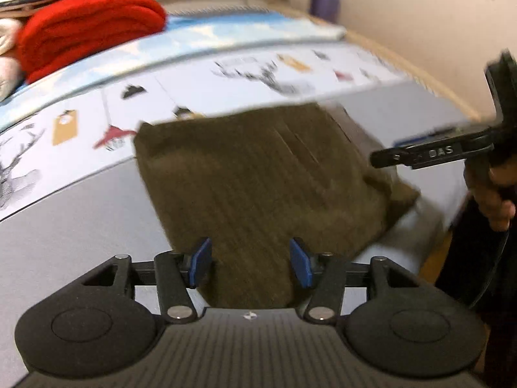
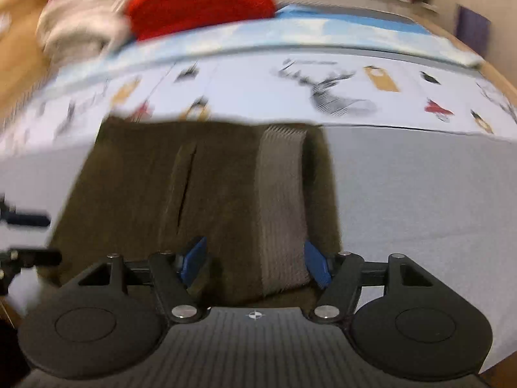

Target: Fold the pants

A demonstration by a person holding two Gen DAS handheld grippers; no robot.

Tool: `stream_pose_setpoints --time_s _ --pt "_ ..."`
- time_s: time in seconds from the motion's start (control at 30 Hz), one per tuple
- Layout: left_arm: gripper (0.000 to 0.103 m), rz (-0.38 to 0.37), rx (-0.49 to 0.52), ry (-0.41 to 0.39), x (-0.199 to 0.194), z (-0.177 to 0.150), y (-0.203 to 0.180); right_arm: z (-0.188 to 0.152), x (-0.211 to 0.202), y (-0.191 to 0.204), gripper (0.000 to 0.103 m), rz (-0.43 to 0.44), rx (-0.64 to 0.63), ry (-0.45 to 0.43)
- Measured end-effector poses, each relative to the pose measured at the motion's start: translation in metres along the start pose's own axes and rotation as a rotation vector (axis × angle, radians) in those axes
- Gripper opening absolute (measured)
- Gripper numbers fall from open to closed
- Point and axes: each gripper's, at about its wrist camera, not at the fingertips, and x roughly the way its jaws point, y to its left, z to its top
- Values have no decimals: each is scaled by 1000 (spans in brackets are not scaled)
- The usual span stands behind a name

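Observation:
The olive-brown pants [image 1: 258, 177] lie folded into a compact block on the grey bed surface [image 1: 64, 236]. My left gripper [image 1: 251, 263] is open, its blue pads either side of the near edge of the pants. My right gripper [image 2: 255, 263] is open over the pants [image 2: 210, 187], above the grey ribbed waistband [image 2: 282, 207]. The right gripper also shows in the left wrist view [image 1: 381, 158], at the pants' right side, held by a hand. Both views are blurred.
A printed sheet with deer and tags [image 1: 245, 77] covers the bed behind the pants. A folded red blanket [image 1: 87, 22] and white bedding [image 2: 80, 29] are stacked at the back left. A beige wall [image 1: 404, 16] runs along the right. The left gripper's fingers [image 2: 26, 220] show at the far left.

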Motion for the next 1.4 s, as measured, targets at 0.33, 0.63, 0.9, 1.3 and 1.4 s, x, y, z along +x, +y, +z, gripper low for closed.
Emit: stream_pose_setpoints --time_s 0.33,0.63,0.9,1.3,1.4 --pt "84 20 -99 3 -14 46 55 41 27 -54 79 116 163 58" --pt "86 -20 -499 123 29 35 129 42 70 -70 88 207 200 190" --pt "86 -78 -513 221 71 31 128 36 94 -85 102 247 244 232" --pt "87 -144 -547 303 128 39 114 41 111 -82 103 285 246 262" --pt "87 -160 -534 299 135 43 109 41 111 -81 102 288 237 255"
